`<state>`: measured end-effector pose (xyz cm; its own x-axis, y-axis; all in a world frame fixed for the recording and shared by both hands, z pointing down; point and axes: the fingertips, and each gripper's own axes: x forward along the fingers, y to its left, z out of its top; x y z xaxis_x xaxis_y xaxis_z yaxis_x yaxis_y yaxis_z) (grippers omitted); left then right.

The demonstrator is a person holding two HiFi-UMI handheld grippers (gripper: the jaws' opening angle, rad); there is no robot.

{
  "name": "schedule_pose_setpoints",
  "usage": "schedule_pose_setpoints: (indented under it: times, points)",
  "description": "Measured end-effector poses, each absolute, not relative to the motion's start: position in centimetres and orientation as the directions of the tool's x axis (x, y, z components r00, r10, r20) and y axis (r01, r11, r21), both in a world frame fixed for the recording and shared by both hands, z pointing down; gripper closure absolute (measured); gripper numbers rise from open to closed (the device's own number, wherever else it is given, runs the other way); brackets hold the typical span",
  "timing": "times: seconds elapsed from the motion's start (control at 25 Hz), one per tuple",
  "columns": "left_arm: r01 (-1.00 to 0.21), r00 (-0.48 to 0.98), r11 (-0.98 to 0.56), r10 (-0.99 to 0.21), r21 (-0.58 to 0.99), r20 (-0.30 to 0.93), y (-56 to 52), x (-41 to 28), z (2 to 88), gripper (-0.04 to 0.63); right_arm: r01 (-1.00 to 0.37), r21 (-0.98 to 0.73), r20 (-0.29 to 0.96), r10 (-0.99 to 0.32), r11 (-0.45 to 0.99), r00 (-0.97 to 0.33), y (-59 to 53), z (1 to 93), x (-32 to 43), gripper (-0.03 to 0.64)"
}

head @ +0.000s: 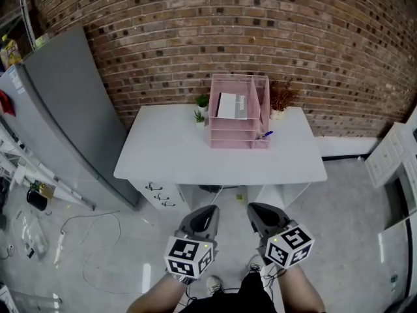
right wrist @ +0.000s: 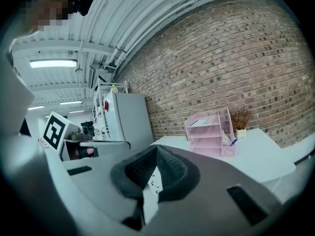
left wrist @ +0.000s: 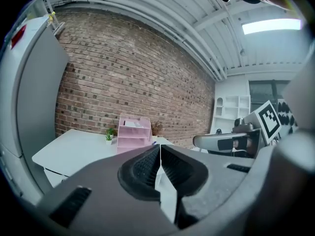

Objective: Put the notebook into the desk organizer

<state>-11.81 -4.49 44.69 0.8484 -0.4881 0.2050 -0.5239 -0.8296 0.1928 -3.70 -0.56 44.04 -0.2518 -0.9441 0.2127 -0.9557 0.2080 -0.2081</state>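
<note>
A pink desk organizer stands at the back of the white desk, against the brick wall. A white-and-grey notebook lies in its top tray. Both grippers hang low in front of me, well short of the desk and over the floor. My left gripper is shut and holds nothing. My right gripper is shut and empty too. In the left gripper view the organizer shows far beyond the closed jaws. In the right gripper view the organizer and the notebook are also distant.
A tall grey cabinet stands left of the desk. Two small green plants sit left of the organizer, a dried plant to its right, a blue pen in its side pocket. White drawers at right; cables on the floor.
</note>
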Motion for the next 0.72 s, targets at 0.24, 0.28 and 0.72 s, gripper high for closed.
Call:
schedule_pose_setpoints:
  times: [0.24,0.28,0.72]
  points:
    - [-0.525,0.848,-0.831,-0.492,0.183,0.198,-4.26,-11.73,44.14,0.586,-0.956,-0.206,0.206,-0.946,0.207,-0.249,-0.4,43.69,-3.29,0.614]
    - [-0.525,0.848,-0.831,-0.492,0.183,0.199,-4.2,-11.75,44.13,0.586,-0.956,-0.207,0.205,-0.947,0.206,-0.249,-0.37,43.67,-3.27,0.614]
    - [-0.528,0.846,-0.829,-0.495,0.184,0.2,-3.7,-11.81,44.45,0.586,-0.956,-0.206,0.202,-0.947,0.208,-0.249,0.13,43.8,-3.43,0.614]
